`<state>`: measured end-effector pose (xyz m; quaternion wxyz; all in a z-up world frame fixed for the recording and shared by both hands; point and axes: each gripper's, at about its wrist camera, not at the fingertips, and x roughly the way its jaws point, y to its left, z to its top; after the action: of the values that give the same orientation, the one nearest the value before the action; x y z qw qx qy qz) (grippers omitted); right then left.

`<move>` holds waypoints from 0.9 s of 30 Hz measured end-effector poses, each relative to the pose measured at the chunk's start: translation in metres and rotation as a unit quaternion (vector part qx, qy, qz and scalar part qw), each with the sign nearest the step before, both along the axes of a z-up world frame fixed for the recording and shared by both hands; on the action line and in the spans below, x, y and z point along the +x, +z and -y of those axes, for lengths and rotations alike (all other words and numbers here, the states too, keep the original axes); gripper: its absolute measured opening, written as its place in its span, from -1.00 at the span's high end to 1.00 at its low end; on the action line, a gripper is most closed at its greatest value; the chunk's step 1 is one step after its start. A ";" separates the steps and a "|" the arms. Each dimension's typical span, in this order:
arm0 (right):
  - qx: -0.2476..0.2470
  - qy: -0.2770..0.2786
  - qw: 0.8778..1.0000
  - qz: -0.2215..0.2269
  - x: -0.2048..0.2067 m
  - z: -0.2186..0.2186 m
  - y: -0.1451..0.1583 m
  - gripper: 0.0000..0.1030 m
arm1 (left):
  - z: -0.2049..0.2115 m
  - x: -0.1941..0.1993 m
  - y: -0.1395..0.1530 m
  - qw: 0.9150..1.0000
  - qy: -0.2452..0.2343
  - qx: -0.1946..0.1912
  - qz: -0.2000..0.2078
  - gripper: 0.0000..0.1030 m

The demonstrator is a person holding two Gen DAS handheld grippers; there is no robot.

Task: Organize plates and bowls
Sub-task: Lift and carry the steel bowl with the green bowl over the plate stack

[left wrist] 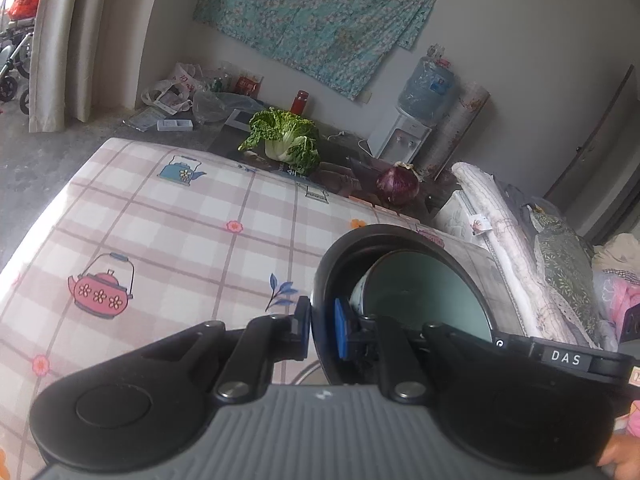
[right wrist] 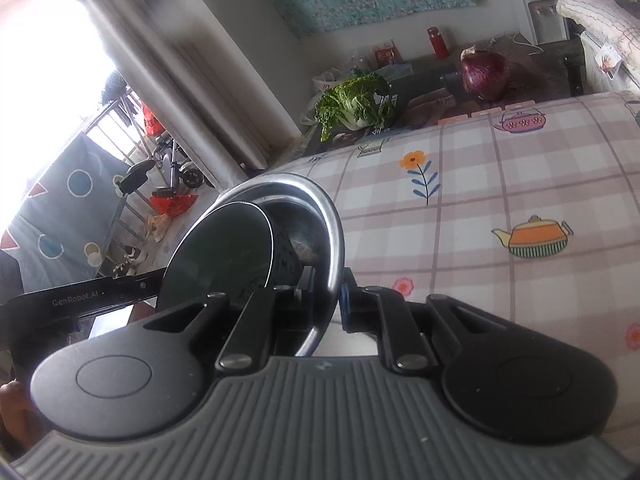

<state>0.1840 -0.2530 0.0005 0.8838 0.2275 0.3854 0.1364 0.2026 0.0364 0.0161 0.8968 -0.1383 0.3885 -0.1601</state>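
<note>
Left wrist view, left to right: curtain (left wrist: 56,44) at far left, checked tablecloth (left wrist: 160,220) with teapot prints over the table. Beyond the far edge, a green cabbage (left wrist: 286,140) and a purple onion (left wrist: 398,186), apart from each other; water dispenser (left wrist: 416,120) against the wall behind. Low centre, left gripper (left wrist: 322,334) clenched on the rim of a dark bowl (left wrist: 340,264), one blue pad outside the wall, one inside. A pale green dish (left wrist: 432,292) sits nested inside that bowl. Folded bedding (left wrist: 520,240) at right. Part of a hand (left wrist: 624,456) at the bottom right corner.

Right wrist view, left to right: bright window and curtain (right wrist: 168,60), clutter on the floor below. Right gripper (right wrist: 326,294) clamped on the shiny rim of a metal bowl (right wrist: 320,208), rim pinched between the pads. A dark plate (right wrist: 216,256) stands tilted inside it, leaning left. The bowl looks lifted over the near left edge of the tablecloth (right wrist: 520,184); cannot tell if any part touches. Cabbage (right wrist: 356,104) and onion (right wrist: 484,74) beyond the cloth.
</note>
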 end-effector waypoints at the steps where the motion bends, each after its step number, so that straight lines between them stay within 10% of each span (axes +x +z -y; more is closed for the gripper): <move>1: 0.001 -0.001 1.000 -0.004 -0.008 -0.001 -0.002 0.79 | 0.000 -0.006 -0.002 1.000 0.000 -0.001 -0.002 0.76; 27: -0.024 -0.012 0.998 -0.060 -0.078 -0.009 -0.069 0.74 | 0.008 -0.061 -0.060 0.999 -0.017 0.034 -0.036 0.76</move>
<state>0.1057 -0.2445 -0.0683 0.8659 0.2186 0.4381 0.1025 0.1417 0.0283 -0.0444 0.8835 -0.1065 0.4285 -0.1565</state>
